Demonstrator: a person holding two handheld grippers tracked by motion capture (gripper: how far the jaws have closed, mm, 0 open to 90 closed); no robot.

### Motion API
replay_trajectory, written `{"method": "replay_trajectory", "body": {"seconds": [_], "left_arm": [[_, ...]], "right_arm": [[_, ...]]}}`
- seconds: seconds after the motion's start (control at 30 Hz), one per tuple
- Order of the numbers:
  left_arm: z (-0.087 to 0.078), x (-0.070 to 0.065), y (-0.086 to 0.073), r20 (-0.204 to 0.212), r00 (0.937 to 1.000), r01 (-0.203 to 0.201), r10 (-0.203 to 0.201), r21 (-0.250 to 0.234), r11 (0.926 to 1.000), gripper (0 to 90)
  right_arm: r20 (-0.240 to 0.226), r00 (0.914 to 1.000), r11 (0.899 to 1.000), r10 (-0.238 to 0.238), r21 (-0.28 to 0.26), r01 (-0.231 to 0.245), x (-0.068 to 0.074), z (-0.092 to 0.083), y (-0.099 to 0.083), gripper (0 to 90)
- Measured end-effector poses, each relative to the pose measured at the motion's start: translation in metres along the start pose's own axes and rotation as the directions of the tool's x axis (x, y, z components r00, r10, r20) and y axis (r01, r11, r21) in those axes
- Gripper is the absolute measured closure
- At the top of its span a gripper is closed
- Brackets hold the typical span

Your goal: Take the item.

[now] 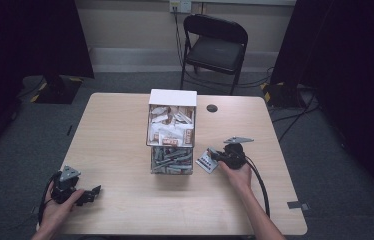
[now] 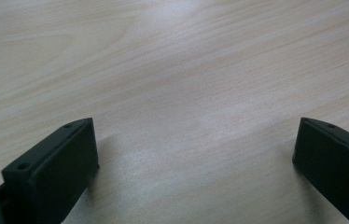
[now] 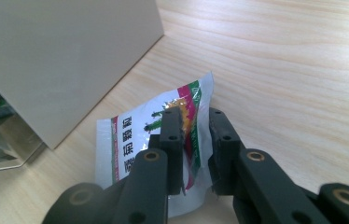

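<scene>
1. In the right gripper view, the right gripper (image 3: pixel 196 149) is seen clenched on a white printed packet (image 3: pixel 130 140) just beside the box (image 3: pixel 60 60).
2. From the high view, that packet (image 1: pixel 206 160) appears as a blur right of the box (image 1: pixel 172 132).
3. The left gripper (image 1: pixel 93 193) is held released over bare table (image 2: pixel 186 70); its jaws are cut off.

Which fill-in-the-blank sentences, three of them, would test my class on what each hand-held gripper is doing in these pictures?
1. The right hand-held gripper is shut on a ____.
2. The left hand-held gripper has its jaws ____, over bare table.
3. The sachet is held beside a clear ____ full of packets.

Missing words: sachet; open; box
</scene>
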State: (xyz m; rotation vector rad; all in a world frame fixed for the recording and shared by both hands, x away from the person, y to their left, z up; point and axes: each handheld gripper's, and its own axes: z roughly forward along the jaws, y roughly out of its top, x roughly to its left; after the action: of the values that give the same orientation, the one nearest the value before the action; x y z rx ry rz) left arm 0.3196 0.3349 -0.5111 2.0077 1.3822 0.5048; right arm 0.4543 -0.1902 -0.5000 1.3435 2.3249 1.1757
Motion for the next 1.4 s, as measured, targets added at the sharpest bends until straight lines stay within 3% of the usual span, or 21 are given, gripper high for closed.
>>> {"method": "replay_trajectory", "body": {"seconds": [0.17,0.57,0.8,1.03,1.23,1.4], "left_arm": [[0.000,0.000,0.000,-0.001,1.0000,-0.005,0.005,0.002,1.0000,0.0],[0.000,0.000,0.000,0.001,1.0000,0.000,0.000,-0.001,1.0000,0.0],[0.000,0.000,0.000,-0.001,1.0000,0.001,-0.001,-0.001,1.0000,0.0],[0.000,0.000,0.000,-0.001,1.0000,-0.006,0.006,0.002,1.0000,0.0],[0.000,0.000,0.000,0.001,1.0000,0.000,0.000,-0.001,1.0000,0.0],[0.000,0.000,0.000,-0.002,1.0000,-0.003,0.003,-0.001,1.0000,0.0]], "right_arm": [[0.005,1.0000,1.000,0.007,-0.001,-0.007,-0.002,0.001,0.000,75.1],[0.071,0.9969,0.999,0.035,-0.016,-0.034,-0.008,-0.002,0.000,52.1],[0.034,0.9984,0.999,0.045,-0.023,-0.044,-0.006,-0.003,0.002,33.2],[0.045,0.9968,0.997,0.065,-0.052,-0.063,-0.001,-0.011,0.007,16.7],[0.044,0.9967,0.995,0.069,-0.070,-0.066,0.003,-0.027,0.013,15.1],[0.083,0.9952,0.998,0.052,-0.049,-0.048,0.004,-0.040,0.012,15.2]]}}
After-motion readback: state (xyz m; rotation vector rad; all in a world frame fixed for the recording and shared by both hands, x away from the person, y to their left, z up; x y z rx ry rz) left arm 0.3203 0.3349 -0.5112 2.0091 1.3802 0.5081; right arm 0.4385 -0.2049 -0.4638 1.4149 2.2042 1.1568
